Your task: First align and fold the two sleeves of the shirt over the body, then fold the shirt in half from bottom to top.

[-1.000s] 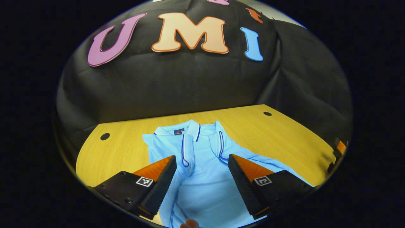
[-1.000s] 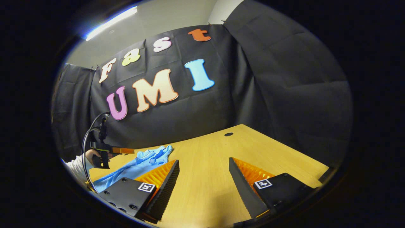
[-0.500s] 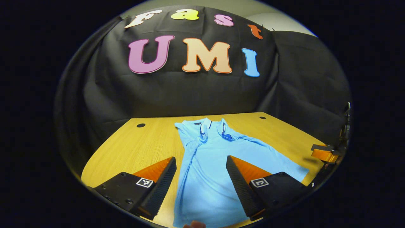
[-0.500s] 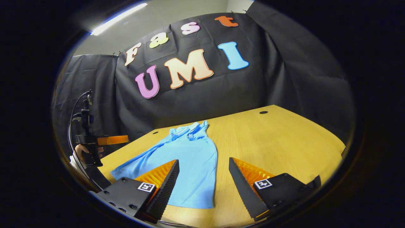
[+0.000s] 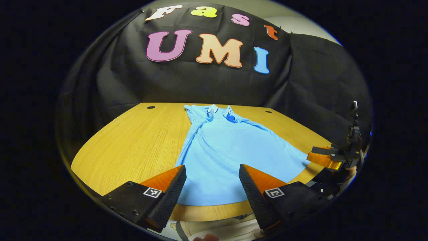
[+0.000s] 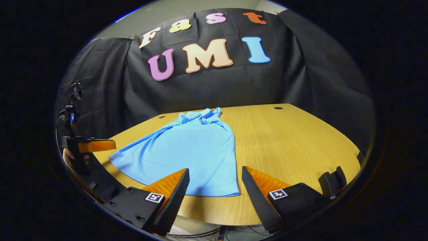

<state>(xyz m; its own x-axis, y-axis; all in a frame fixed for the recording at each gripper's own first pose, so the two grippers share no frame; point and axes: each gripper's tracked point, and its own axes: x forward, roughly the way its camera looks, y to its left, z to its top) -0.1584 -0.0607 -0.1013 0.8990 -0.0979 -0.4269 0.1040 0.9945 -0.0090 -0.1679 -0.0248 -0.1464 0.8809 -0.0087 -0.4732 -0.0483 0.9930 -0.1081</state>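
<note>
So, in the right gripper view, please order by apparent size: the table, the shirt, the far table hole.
1. Table, largest.
2. Shirt.
3. Far table hole, smallest, though distance shrinks it.

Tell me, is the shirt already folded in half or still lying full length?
Full length: the shirt stretches from collar to hem along the table.

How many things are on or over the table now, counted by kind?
Shirt: 1
Grippers: 2, the left gripper and the right gripper
Round holes in the table: 2
Total: 5
</note>
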